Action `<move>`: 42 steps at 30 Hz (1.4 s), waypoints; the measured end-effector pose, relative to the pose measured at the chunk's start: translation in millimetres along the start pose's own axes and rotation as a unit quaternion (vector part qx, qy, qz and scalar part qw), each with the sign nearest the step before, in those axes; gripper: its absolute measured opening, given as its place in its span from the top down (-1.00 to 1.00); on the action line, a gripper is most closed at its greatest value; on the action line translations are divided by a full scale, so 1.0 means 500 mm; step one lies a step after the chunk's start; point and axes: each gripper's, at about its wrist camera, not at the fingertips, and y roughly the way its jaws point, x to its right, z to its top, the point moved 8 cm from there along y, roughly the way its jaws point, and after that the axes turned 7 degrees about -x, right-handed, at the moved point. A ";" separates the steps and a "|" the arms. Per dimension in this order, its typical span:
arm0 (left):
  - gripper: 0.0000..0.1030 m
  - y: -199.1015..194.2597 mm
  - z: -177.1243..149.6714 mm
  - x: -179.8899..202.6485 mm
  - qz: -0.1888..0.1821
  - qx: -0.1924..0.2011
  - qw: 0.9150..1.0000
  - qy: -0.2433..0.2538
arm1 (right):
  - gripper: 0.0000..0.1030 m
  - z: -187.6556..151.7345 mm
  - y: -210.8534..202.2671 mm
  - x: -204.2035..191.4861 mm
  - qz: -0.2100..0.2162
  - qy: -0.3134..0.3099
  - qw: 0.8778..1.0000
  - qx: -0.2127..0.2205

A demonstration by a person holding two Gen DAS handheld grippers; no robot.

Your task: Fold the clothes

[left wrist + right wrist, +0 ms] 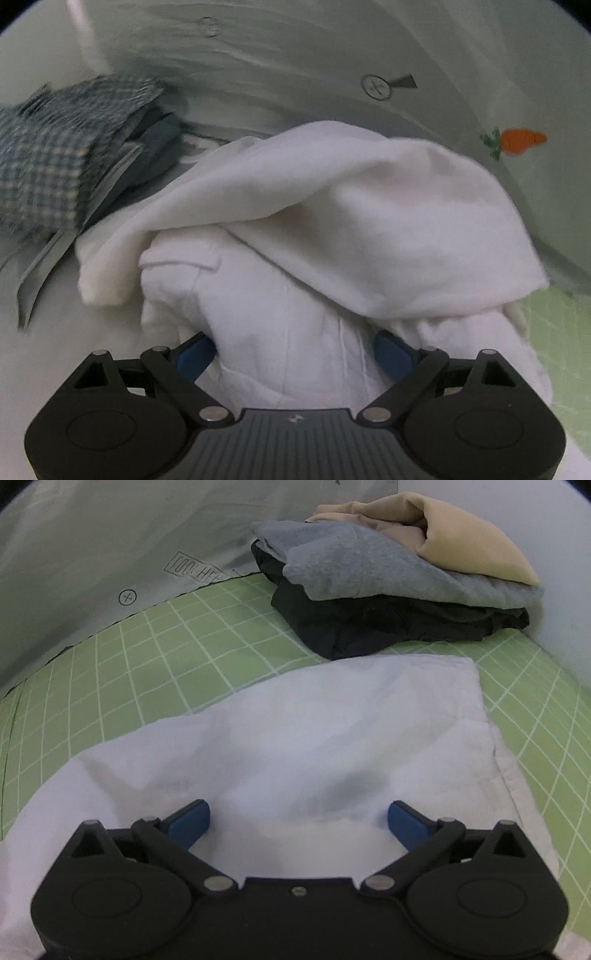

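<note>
A white garment (pixel 332 221) lies bunched in the left wrist view, its upper layer folded over a lower layer. My left gripper (pixel 291 354) is open, its blue fingers (pixel 194 356) spread on either side of the cloth's near fold, which bulges between them. In the right wrist view the white garment (pixel 314 738) lies spread flat on the green grid mat (pixel 147 664). My right gripper (pixel 297 821) is open just above the cloth, with nothing between its blue fingers (pixel 188 821).
A stack of folded blue checked and denim clothes (pixel 55 166) lies at the left. A pile of black, grey and beige folded clothes (pixel 388 583) sits at the far right. A grey sheet with a carrot print (pixel 517 142) lies behind.
</note>
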 end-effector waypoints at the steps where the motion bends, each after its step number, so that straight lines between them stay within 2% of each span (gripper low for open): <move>1: -0.75 -0.013 -0.011 -0.014 -0.014 -0.003 1.000 -0.016 | -1.00 -0.002 0.000 0.000 0.000 -0.001 1.000 0.003; 4: -0.49 -0.046 -0.048 -0.032 -0.073 -0.014 0.996 -0.054 | -1.00 -0.006 -0.001 -0.002 0.001 -0.004 1.000 0.012; 5: -0.38 -0.052 -0.057 -0.026 -0.085 -0.015 0.995 -0.050 | -1.00 -0.006 -0.002 -0.001 0.001 -0.004 1.000 0.012; 8: -0.27 -0.064 -0.073 0.006 -0.102 -0.013 0.995 -0.021 | -1.00 -0.005 -0.002 -0.001 0.002 -0.006 1.000 0.012; 10: -0.27 -0.065 -0.075 0.035 -0.099 -0.008 0.995 0.001 | -1.00 -0.005 -0.002 -0.001 0.003 -0.008 1.000 0.012; 12: -0.29 -0.057 -0.067 0.045 -0.093 -0.007 0.996 -0.001 | -1.00 -0.005 -0.002 -0.001 0.004 -0.009 1.000 0.012; 13: -0.31 -0.054 -0.061 0.046 -0.094 -0.009 0.995 -0.013 | -1.00 -0.005 -0.002 -0.001 0.004 -0.010 1.000 0.012; 15: -0.53 -0.050 -0.050 0.043 -0.109 -0.012 0.993 -0.051 | -1.00 -0.005 -0.003 -0.001 0.005 -0.011 1.000 0.013; 17: -0.55 -0.051 -0.048 0.043 -0.124 -0.008 0.990 -0.071 | -1.00 -0.005 -0.003 0.000 0.006 -0.013 1.000 0.013; 21: -0.55 -0.073 -0.053 0.057 -0.125 0.005 0.991 -0.053 | -1.00 -0.008 -0.005 0.000 0.007 -0.014 1.000 0.021; 26: -0.58 -0.111 -0.056 0.099 -0.126 0.023 0.991 0.024 | -1.00 -0.009 -0.005 0.000 0.008 -0.016 0.999 0.027; 27: -0.59 -0.114 -0.056 0.110 -0.123 0.024 0.991 0.040 | -1.00 -0.008 -0.005 0.000 0.008 -0.016 0.999 0.027; 29: -0.60 -0.099 -0.058 0.125 -0.090 0.013 0.994 0.063 | -1.00 -0.008 -0.004 0.000 0.008 -0.016 0.999 0.029; 32: -0.64 -0.061 -0.060 0.128 -0.064 0.007 0.996 0.055 | -1.00 -0.008 -0.004 0.000 0.008 -0.016 0.999 0.032; 36: -0.72 -0.032 -0.048 0.137 -0.102 -0.001 0.995 0.021 | -1.00 -0.010 -0.006 -0.001 0.008 -0.016 0.999 0.034; 37: -0.69 -0.028 -0.047 0.139 -0.105 -0.005 0.994 0.016 | -1.00 -0.010 -0.006 -0.001 0.009 -0.016 0.999 0.035; 38: -0.54 -0.024 -0.047 0.140 -0.098 -0.010 0.995 0.016 | -1.00 -0.010 -0.006 -0.001 0.009 -0.016 0.999 0.037; 39: -0.19 -0.021 -0.048 0.140 -0.091 -0.014 0.996 0.015 | -1.00 -0.011 -0.006 -0.001 0.009 -0.016 0.999 0.039; 40: -0.03 -0.018 -0.048 0.141 -0.084 -0.019 0.996 0.014 | -1.00 -0.011 -0.006 -0.001 0.008 -0.016 0.999 0.040; 42: 0.44 -0.019 -0.055 0.141 -0.085 -0.026 0.996 0.010 | -1.00 -0.011 -0.006 -0.001 0.008 -0.016 0.999 0.038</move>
